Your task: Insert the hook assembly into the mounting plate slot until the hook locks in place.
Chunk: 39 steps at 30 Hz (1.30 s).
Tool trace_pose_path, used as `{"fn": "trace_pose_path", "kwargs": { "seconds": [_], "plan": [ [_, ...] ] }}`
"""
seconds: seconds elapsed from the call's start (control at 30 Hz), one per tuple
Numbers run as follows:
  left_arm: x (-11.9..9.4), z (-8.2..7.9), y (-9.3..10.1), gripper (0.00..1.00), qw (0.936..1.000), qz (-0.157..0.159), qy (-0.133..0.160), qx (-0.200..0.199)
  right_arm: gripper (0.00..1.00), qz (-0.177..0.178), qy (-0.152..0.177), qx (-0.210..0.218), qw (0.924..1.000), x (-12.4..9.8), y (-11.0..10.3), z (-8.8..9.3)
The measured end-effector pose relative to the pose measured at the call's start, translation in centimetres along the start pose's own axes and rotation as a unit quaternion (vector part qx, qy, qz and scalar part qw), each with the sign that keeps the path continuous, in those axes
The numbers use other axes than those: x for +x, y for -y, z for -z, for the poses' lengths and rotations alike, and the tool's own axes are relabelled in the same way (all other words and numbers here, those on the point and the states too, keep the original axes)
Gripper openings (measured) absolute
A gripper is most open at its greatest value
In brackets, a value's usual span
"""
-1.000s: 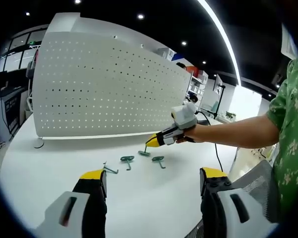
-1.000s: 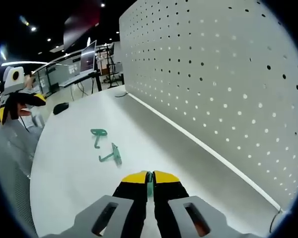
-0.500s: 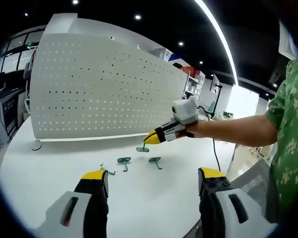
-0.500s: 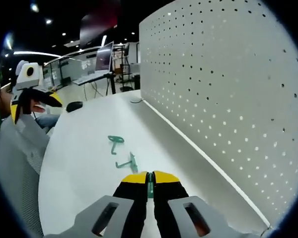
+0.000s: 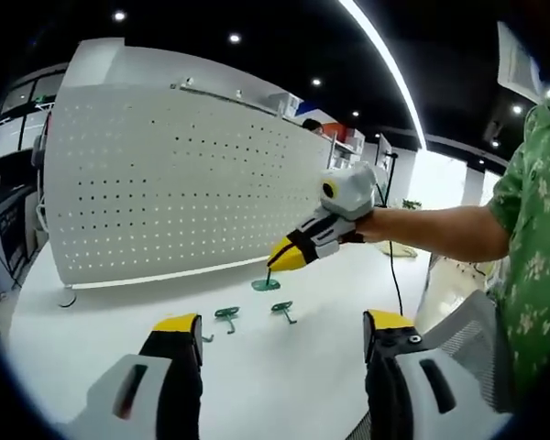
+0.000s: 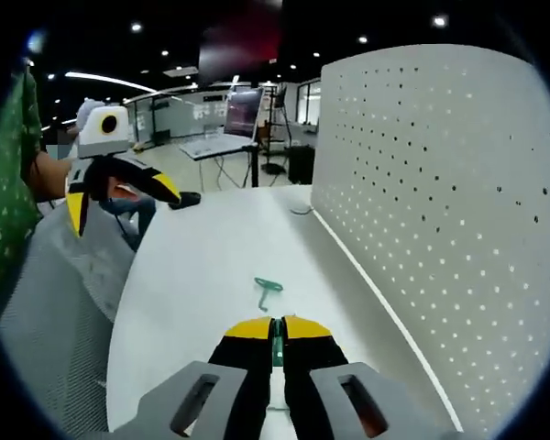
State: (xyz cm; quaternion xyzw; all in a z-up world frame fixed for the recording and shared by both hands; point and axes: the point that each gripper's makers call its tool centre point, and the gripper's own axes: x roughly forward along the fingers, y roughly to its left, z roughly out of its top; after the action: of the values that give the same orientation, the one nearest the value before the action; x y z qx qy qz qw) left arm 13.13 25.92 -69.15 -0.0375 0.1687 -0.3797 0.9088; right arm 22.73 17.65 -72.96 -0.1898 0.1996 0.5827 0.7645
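The green hook (image 5: 266, 283) has risen from the white table (image 5: 101, 339) since a second ago; it now hangs in the air near the pegboard (image 5: 183, 197). The right gripper (image 5: 284, 259) is closed on it, yellow tips pressed together. Two more hooks (image 5: 226, 315) lie flat on the table below. The left gripper (image 5: 280, 332) has its jaws wide apart and holds nothing.

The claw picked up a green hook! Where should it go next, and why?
Probably forward toward the white pegboard, tipping the hook's end at one of its holes. The right claw is shut on the green hook and holds it above the table, not yet at the board. Two other hooks lie on the table, and the left claw hangs open.
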Motion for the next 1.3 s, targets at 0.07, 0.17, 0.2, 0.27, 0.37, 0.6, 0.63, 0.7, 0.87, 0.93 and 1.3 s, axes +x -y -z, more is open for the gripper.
{"fn": "trace_pose_path", "kwargs": {
  "seconds": [0.07, 0.17, 0.2, 0.27, 0.37, 0.6, 0.63, 0.7, 0.87, 0.93, 1.3],
  "plan": [
    [0.0, -0.2, 0.2, 0.72, 1.0000, 0.005, -0.001, 0.007, 0.01, -0.013, 0.002, -0.002, 0.9999, -0.2, -0.8, -0.6],
    [0.0, -0.5, 0.5, 0.71, 0.9997, 0.014, -0.004, 0.020, 0.01, -0.028, 0.002, -0.013, 0.9995, -0.5, -1.8, -1.4],
    [0.0, -0.6, 0.6, 0.71, 0.9996, 0.016, -0.004, 0.023, 0.01, -0.035, 0.003, -0.016, 0.9993, -0.7, -2.3, -1.8],
    [0.0, -0.8, 0.8, 0.71, 0.9993, 0.020, -0.005, 0.030, 0.01, -0.046, 0.005, -0.022, 0.9987, -0.9, -2.9, -2.4],
    [0.1, -1.1, 1.2, 0.70, 0.9989, 0.027, -0.006, 0.037, 0.01, -0.064, 0.009, -0.035, 0.9973, -1.2, -4.2, -3.5],
    [0.3, -1.9, 2.4, 0.68, 0.9970, 0.048, -0.010, 0.060, 0.01, -0.101, 0.009, -0.064, 0.9928, -1.7, -7.1, -5.3],
    [0.3, -1.9, 2.5, 0.68, 0.9966, 0.050, -0.010, 0.064, 0.01, -0.109, 0.011, -0.067, 0.9918, -1.8, -7.7, -5.6],
    [0.3, -1.9, 2.8, 0.68, 0.9961, 0.055, -0.012, 0.068, 0.01, -0.123, 0.014, -0.072, 0.9897, -2.0, -8.6, -6.0],
    [0.2, -1.8, 3.6, 0.64, 0.9942, 0.071, -0.019, 0.079, 0.01, -0.150, 0.014, -0.086, 0.9849, -2.5, -10.4, -6.7],
    [0.2, -1.8, 4.0, 0.62, 0.9929, 0.080, -0.022, 0.085, 0.01, -0.158, 0.013, -0.093, 0.9830, -2.6, -11.0, -7.1],
    [0.4, -2.4, 4.9, 0.43, 0.9893, 0.102, -0.017, 0.103, 0.01, -0.176, 0.015, -0.110, 0.9782, -2.9, -12.4, -8.0]
  ]
}}
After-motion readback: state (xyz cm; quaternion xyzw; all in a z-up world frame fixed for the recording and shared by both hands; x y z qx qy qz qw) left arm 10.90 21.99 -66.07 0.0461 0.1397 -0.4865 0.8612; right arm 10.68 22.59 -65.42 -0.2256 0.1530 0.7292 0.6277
